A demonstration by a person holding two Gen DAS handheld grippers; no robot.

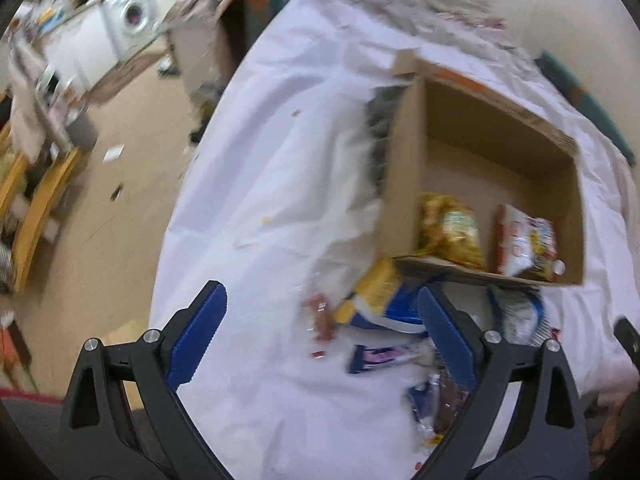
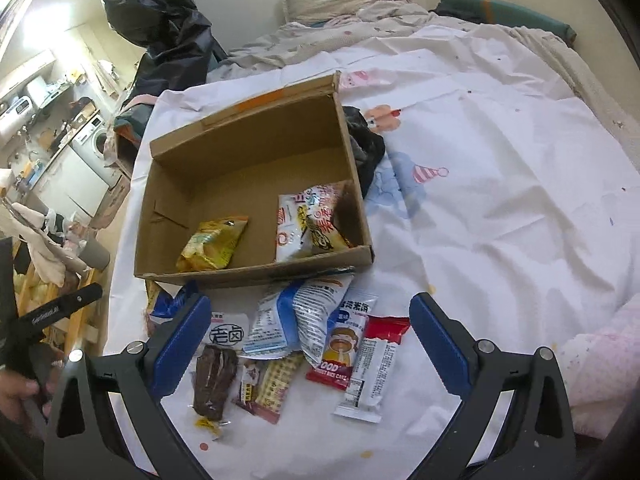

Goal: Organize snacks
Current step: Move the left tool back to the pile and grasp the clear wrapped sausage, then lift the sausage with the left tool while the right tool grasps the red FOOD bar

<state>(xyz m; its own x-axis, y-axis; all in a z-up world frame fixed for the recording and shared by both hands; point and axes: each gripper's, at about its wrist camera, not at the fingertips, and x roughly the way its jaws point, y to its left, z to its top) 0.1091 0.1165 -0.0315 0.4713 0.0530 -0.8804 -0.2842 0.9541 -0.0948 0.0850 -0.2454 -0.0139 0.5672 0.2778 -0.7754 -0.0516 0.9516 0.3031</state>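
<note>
Loose snack packets lie nearest, spread on the white printed bedsheet (image 2: 500,168) just in front of the cardboard box (image 2: 256,152): a dark brown packet (image 2: 214,380), a red-and-white bar wrapper (image 2: 370,364), a rice cake packet (image 2: 344,344) and a blue-and-white bag (image 2: 288,316) that overlaps it. Framing this pile, the right gripper (image 2: 310,344) tilts steeply down with its blue pads wide apart and nothing between them pressed. Inside the box, at its near wall, rest a yellow bag (image 2: 214,244) on the left and a white-and-red bag (image 2: 308,220) on the right; the far part of the box floor is bare. In the blurred left wrist view, the left gripper (image 1: 320,332) also points down, jaws spread wide and gripping nothing, above the sheet and the left end of the pile, where a yellow-and-blue bag (image 1: 376,292) sticks out from under the box's near edge. At the far left of the right wrist view, a hand (image 2: 18,394) grasps the left tool's black handle.
</note>
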